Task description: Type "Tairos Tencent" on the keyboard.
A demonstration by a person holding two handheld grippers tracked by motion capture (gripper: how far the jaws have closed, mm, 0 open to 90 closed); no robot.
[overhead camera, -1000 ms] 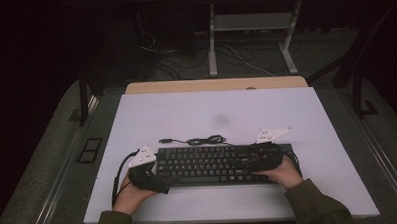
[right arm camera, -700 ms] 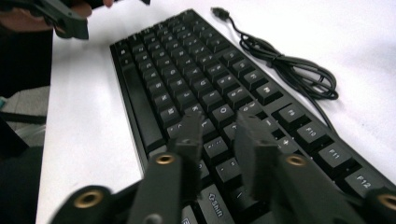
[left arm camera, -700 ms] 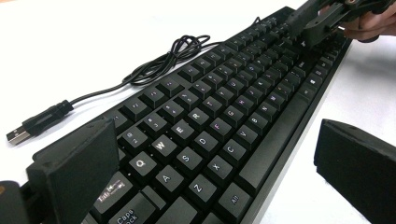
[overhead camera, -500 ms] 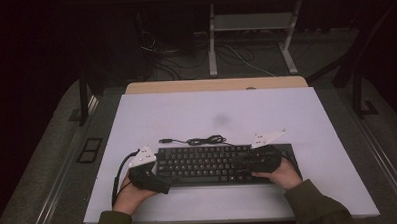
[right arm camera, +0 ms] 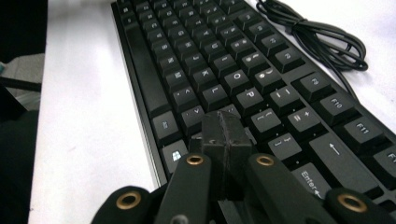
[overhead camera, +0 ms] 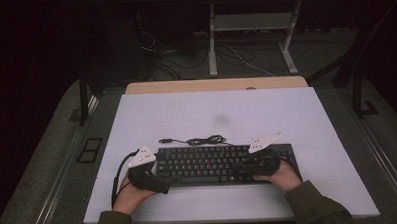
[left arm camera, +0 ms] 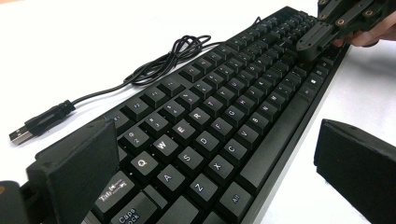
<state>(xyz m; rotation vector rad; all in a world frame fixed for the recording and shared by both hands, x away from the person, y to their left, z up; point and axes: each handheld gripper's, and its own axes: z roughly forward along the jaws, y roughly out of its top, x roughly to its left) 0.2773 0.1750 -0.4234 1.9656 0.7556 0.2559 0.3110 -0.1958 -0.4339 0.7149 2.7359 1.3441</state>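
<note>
Here we are at the white table [overhead camera: 306,113], and the black keyboard [overhead camera: 223,163] lies flat near the front edge, its cable [overhead camera: 205,140] coiled just behind it with the USB plug [left arm camera: 21,135] loose on the tabletop. The left gripper [left arm camera: 219,172] is spread wide, one jaw over the Tab corner and the other out past the front edge, straddling the keyboard's left end without pressing on it. Over on the right, the right gripper [right arm camera: 223,135] has just been closing, and now its jaws sit clenched together with nothing between them, tip poised over the keys just in front of the P row. Is it pressing a key? Hard to call from this angle, as the tip hides the cap under it. My read: the job looks like a keypress with the closed tip while the other hand steadies the board. The closing is done and the tip is lined up, but the press itself and any steadying grip on the left look still to come.
</note>
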